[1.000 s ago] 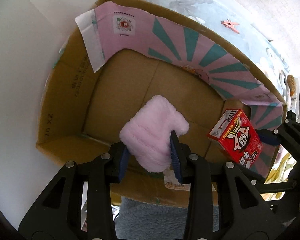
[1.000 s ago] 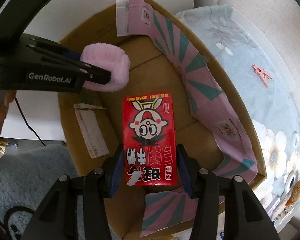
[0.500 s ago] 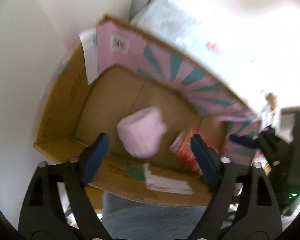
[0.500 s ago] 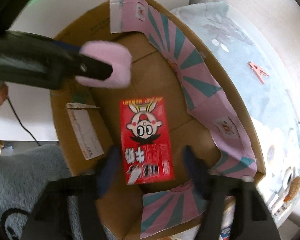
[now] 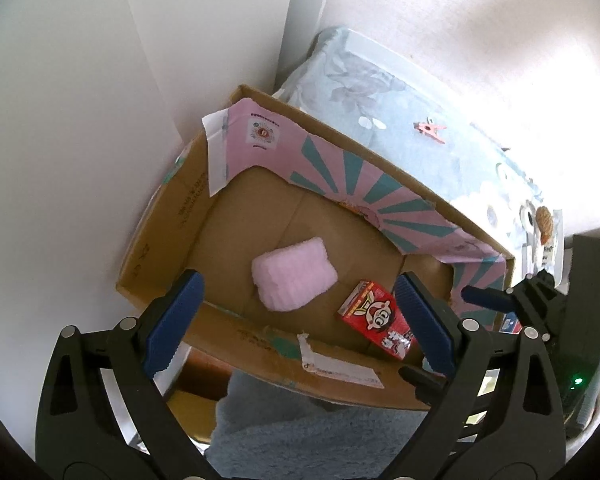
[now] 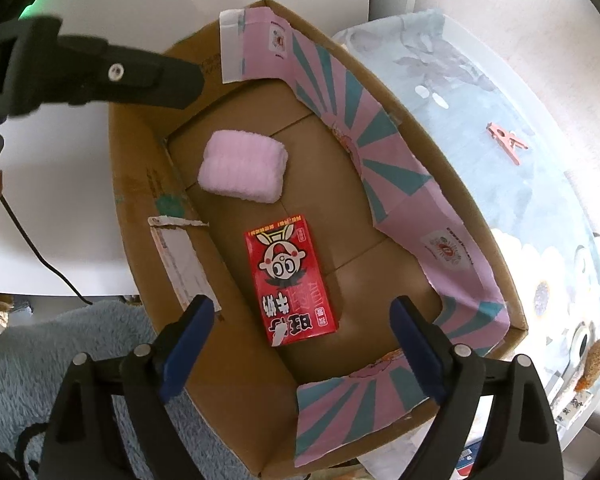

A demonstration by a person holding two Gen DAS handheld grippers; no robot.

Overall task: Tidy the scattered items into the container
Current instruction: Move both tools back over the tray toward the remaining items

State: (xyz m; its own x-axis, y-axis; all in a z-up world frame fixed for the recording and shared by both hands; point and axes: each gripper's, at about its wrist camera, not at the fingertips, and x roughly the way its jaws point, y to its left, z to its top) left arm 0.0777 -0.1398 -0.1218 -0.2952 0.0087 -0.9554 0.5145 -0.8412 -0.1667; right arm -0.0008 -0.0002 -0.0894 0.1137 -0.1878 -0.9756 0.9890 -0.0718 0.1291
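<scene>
An open cardboard box (image 5: 156,236) (image 6: 132,216) with pink and teal flaps holds two items on its floor. A fluffy pink cloth (image 5: 294,278) (image 6: 244,170) lies toward the box's left end. A red snack carton (image 5: 376,318) (image 6: 290,280) with a cartoon face lies flat beside it. My left gripper (image 5: 300,320) hangs above the box, jaws still opening, nothing between them. My right gripper (image 6: 302,346) hovers over the carton's near end, jaws opening too, the carton lying free far below them.
A pale blue floral cloth (image 5: 420,152) (image 6: 500,128) covers the surface beside the box, with a pink clothespin (image 5: 430,130) (image 6: 506,142) on it. Small snack packets (image 6: 588,364) lie at its far right. A blue fluffy rug (image 5: 320,436) lies before the box, white wall to the left.
Both grippers opened. The pink cloth dropped from the left one and the red carton from the right one onto the box floor. The left gripper rose; the right stayed in place.
</scene>
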